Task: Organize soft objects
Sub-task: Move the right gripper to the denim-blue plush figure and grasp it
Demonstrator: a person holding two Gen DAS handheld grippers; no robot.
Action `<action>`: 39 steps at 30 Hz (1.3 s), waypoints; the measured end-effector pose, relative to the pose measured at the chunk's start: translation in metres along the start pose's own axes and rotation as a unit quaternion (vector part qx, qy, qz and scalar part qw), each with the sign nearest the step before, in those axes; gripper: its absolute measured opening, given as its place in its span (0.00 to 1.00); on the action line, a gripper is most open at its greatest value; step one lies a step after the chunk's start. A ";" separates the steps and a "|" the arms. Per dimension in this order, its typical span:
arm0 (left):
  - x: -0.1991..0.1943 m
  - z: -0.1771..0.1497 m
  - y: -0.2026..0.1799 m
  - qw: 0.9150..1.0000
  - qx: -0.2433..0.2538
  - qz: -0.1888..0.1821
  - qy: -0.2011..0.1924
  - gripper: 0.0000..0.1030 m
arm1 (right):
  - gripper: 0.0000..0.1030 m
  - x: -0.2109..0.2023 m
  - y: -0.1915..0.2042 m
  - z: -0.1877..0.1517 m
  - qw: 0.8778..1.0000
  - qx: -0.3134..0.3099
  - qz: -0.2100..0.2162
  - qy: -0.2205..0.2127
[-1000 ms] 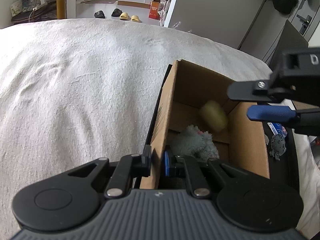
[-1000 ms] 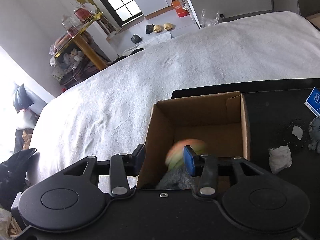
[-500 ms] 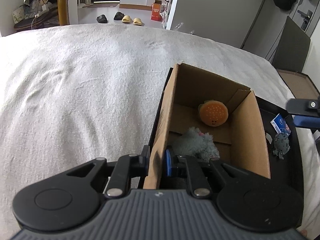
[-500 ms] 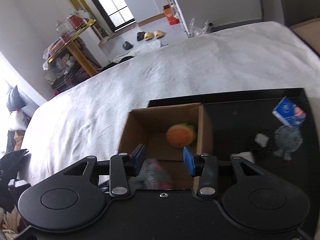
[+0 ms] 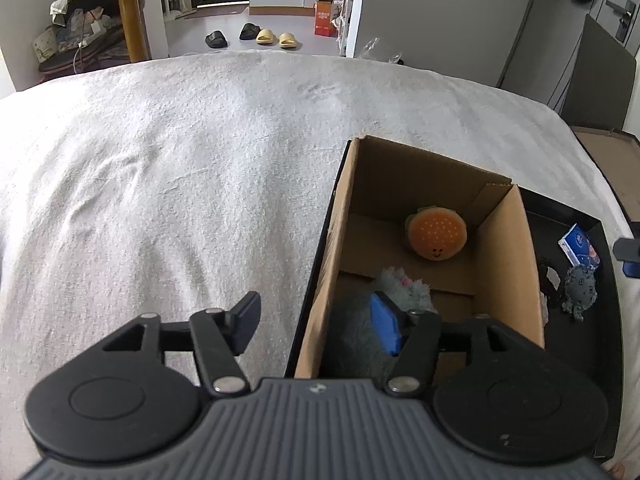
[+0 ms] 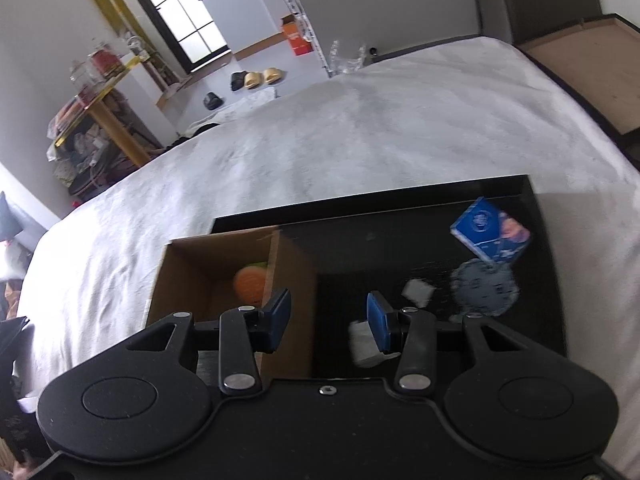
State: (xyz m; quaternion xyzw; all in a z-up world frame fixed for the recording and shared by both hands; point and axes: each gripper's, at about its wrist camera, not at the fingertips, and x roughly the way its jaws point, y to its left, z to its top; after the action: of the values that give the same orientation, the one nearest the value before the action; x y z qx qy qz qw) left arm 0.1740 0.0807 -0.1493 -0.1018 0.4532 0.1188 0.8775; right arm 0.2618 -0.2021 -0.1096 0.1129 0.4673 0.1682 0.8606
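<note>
An open cardboard box (image 5: 500,264) stands on a black tray (image 5: 600,340) on the bed. Inside it lie an orange burger plush (image 5: 436,236) and a fluffy grey-green plush (image 5: 404,292). My left gripper (image 5: 316,324) straddles the box's left wall; its jaws are opening and the pads stand clear of the cardboard. My right gripper (image 6: 327,316) is open and holds nothing, hovering over the tray (image 6: 360,208) just right of the box (image 6: 188,280). The burger plush (image 6: 250,284) shows inside. A small grey plush (image 6: 484,288) lies on the tray ahead to the right.
A blue packet (image 6: 490,236) lies on the tray beside the grey plush, with white crumpled paper scraps (image 6: 418,292) nearer my right fingers. A white bedspread (image 5: 180,184) spreads left of and beyond the tray. Slippers (image 5: 272,36) lie on the floor past the bed.
The burger plush fell into the box and came to rest. My left jaws, shut on the box's left wall, have spread apart. My right gripper slid right, from over the box to over the tray.
</note>
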 end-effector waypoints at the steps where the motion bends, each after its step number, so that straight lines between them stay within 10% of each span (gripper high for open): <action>1: 0.000 0.001 -0.001 1.000 0.000 0.003 0.002 0.61 | 0.42 0.001 -0.006 0.001 1.000 0.004 -0.002 0.002; 10: 0.004 0.010 -0.018 1.000 0.013 0.017 0.010 0.70 | 0.64 0.015 -0.055 -0.001 1.000 0.026 -0.014 -0.002; 39: 0.030 0.020 -0.061 0.995 0.047 0.076 0.053 0.75 | 0.55 0.085 -0.142 -0.009 0.993 0.117 -0.028 0.020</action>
State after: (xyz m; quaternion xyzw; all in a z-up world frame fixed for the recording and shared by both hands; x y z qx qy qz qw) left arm 0.2249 0.0316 -0.1575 -0.0324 0.5104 0.1581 0.8447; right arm 0.3233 -0.2988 -0.2299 0.1957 0.5040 0.0903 0.8364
